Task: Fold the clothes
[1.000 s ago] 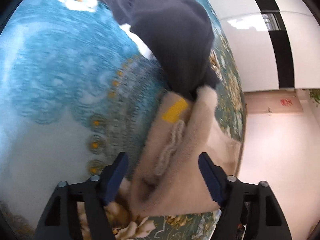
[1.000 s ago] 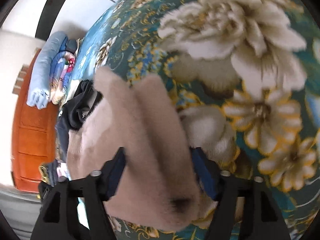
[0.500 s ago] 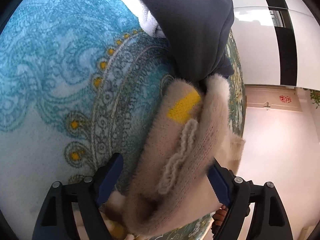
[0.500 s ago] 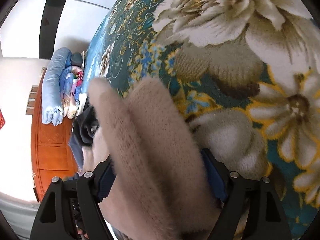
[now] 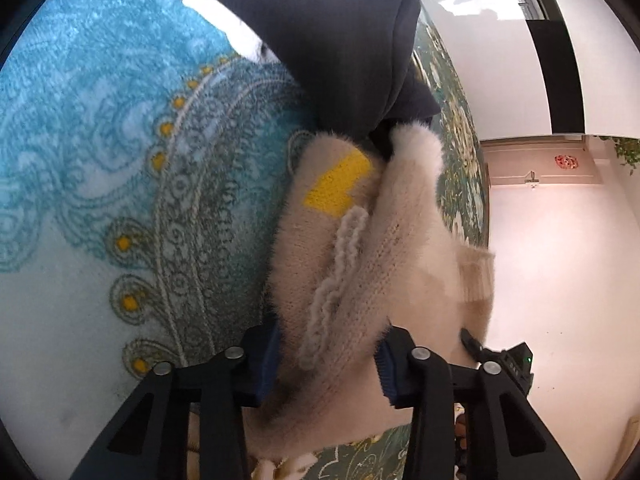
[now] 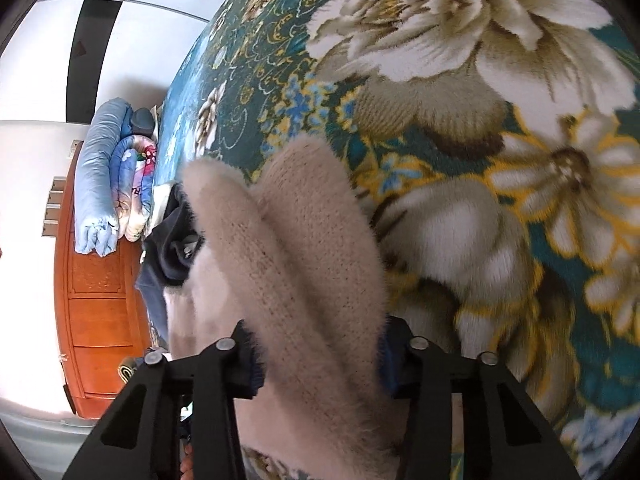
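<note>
Sweater (image 5: pixel 360 264): fuzzy beige knit with a yellow patch, bunched on the plush floral blanket (image 6: pixel 500 128).
Left gripper (image 5: pixel 326 360): I clench a thick fold.
Right gripper (image 6: pixel 316 356): I pinch another fold.
Dark garment (image 5: pixel 332 40): smooth, touching the sweater's far end.

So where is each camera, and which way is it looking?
Left wrist: sits on the left gripper, looking along its fingers at the fuzzy beige sweater it grips, a dark navy garment and the blue patterned blanket.
Right wrist: sits on the right gripper, also gripping the sweater, facing the blanket's flowers, folded bedding and a wooden cabinet.
Both share the sweater, navy garment and blanket.
</note>
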{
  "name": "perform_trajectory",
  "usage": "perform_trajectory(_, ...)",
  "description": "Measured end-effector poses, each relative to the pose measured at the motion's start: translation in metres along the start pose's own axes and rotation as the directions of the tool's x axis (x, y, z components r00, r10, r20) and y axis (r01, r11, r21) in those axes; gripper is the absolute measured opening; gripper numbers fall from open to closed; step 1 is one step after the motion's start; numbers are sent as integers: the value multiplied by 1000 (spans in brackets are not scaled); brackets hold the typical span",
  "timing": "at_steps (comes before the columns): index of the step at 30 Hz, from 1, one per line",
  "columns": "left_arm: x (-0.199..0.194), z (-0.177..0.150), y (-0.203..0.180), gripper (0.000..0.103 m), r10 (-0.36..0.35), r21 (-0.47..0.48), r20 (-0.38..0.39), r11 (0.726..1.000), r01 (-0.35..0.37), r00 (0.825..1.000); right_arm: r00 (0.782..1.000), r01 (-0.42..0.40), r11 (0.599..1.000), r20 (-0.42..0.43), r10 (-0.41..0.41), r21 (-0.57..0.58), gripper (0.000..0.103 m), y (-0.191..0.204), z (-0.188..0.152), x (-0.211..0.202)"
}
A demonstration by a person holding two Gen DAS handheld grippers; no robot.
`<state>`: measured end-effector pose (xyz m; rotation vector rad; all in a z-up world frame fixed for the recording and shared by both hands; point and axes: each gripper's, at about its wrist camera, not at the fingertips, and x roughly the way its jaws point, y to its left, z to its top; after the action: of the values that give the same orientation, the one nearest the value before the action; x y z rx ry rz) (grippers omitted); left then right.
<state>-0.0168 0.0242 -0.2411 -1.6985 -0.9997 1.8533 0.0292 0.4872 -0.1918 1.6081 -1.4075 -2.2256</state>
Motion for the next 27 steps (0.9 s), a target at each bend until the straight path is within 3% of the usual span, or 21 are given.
perform_trajectory(9,-22,17,-9,34,-39,15,30,999,39,999,999,-33,998,4,33,-61,39,39,-21,-25)
perform_trajectory(13,-60,5,1,32,-93,4,67,996,93,993,999,-49,991,1,50,-124,38,65,-27,-35)
perform_trajectory(18,-114,1,5,31,-158,-6,162,987,161,974,996,-93,958,-12,93,-273,37,115,-38,-51)
perform_trajectory(20,-143,10,11,31,-164,-9,219,985,170,962,992,-123,939,-23,121,-322,36,138,-41,-50)
perform_trajectory(23,-181,21,11,31,-151,-13,346,986,166,926,984,-176,899,-69,163,-401,36,185,-45,-31)
perform_trajectory(27,-240,21,39,31,-70,-65,514,991,120,855,965,-252,830,-190,179,-497,36,258,-59,23)
